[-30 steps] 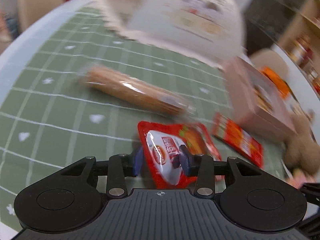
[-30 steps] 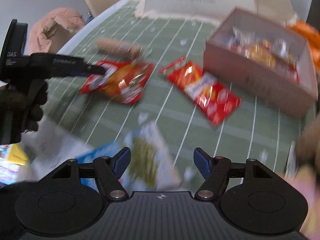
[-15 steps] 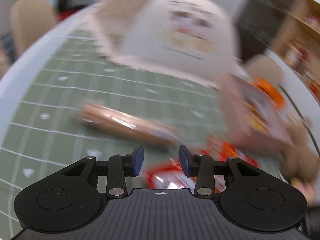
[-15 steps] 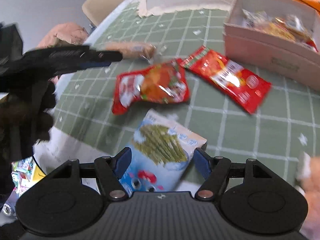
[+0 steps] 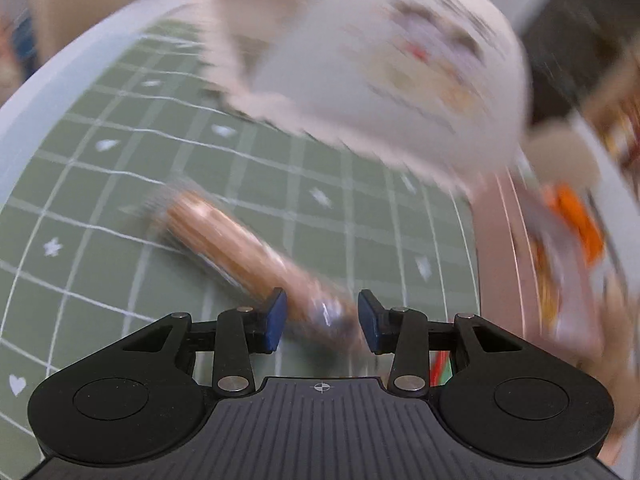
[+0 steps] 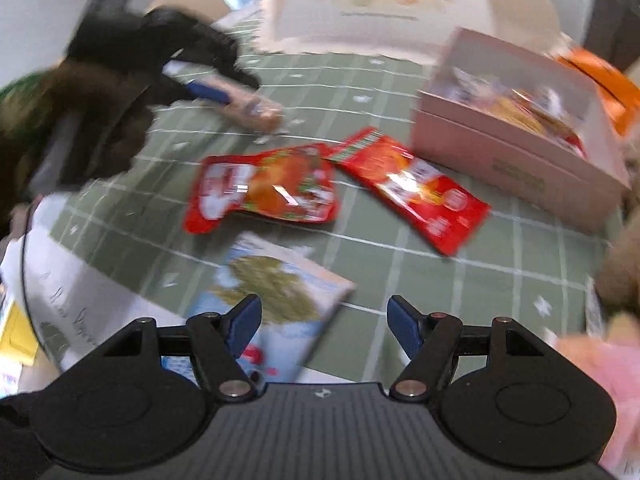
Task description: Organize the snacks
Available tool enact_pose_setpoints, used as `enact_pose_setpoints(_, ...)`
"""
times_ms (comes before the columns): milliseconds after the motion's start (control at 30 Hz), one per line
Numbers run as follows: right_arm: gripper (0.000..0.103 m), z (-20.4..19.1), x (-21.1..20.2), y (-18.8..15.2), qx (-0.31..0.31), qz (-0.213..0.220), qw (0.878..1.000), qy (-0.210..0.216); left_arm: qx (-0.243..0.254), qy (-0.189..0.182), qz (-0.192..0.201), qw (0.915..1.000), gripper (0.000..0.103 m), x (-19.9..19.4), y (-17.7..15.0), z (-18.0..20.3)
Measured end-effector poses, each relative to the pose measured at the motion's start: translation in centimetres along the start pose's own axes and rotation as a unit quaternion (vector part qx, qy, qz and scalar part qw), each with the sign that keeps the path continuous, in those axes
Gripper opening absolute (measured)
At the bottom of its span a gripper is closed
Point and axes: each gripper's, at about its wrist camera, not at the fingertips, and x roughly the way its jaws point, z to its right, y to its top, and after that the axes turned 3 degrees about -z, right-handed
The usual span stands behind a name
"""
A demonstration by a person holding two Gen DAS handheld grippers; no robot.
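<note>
A long brown snack roll (image 5: 236,246) lies on the green checked cloth; its near end sits between the open jaws of my left gripper (image 5: 322,320), with a gap on each side. The roll (image 6: 256,110) and the left gripper also show in the right wrist view. My right gripper (image 6: 324,322) is open and empty above a blue-and-white snack bag (image 6: 276,292). Two red snack packets (image 6: 268,192) (image 6: 412,188) lie mid-table. A pink box (image 6: 516,148) holding several snacks stands at the right.
A large white printed bag (image 5: 384,68) stands at the back of the table. An orange packet (image 6: 600,80) lies behind the pink box. A brown plush toy (image 6: 620,272) is at the right edge. The white table rim (image 5: 60,64) curves at the left.
My left gripper let go of the red packet and moved forward to the brown roll, jaws now open around its end. My right gripper moved in over the blue-and-white bag.
</note>
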Motion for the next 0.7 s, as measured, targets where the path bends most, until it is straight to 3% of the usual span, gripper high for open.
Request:
enact_pose_setpoints(100,0.07,0.4,0.0,-0.1,0.008,0.001,1.0,0.0,0.074,-0.013,-0.021,0.997,0.043,0.1,-2.3,2.0)
enact_pose_setpoints(200,0.07,0.0,0.3,0.2,-0.001,0.003,1.0,-0.005,0.148,-0.02,-0.044,0.9879,0.043,0.3,-4.5,3.8)
enact_pose_setpoints(333,0.07,-0.4,0.6,0.8,-0.017,0.013,1.0,-0.017,0.208,-0.005,-0.034,0.9775,0.044,-1.3,-6.8,4.6)
enact_pose_setpoints(500,0.07,-1.1,1.5,1.3,-0.022,0.002,1.0,-0.003,0.207,0.037,-0.025,0.9773,0.046,-3.0,-8.4,3.0)
enact_pose_setpoints(600,0.07,-2.5,1.6,1.0,-0.042,-0.01,0.999,0.018,0.176,0.087,-0.023,0.9803,0.042,-4.1,-8.9,0.7)
enact_pose_setpoints(700,0.073,-4.3,1.7,0.4,-0.074,-0.028,0.996,0.045,0.129,0.09,-0.021,0.9873,0.042,-5.4,-9.1,-1.6)
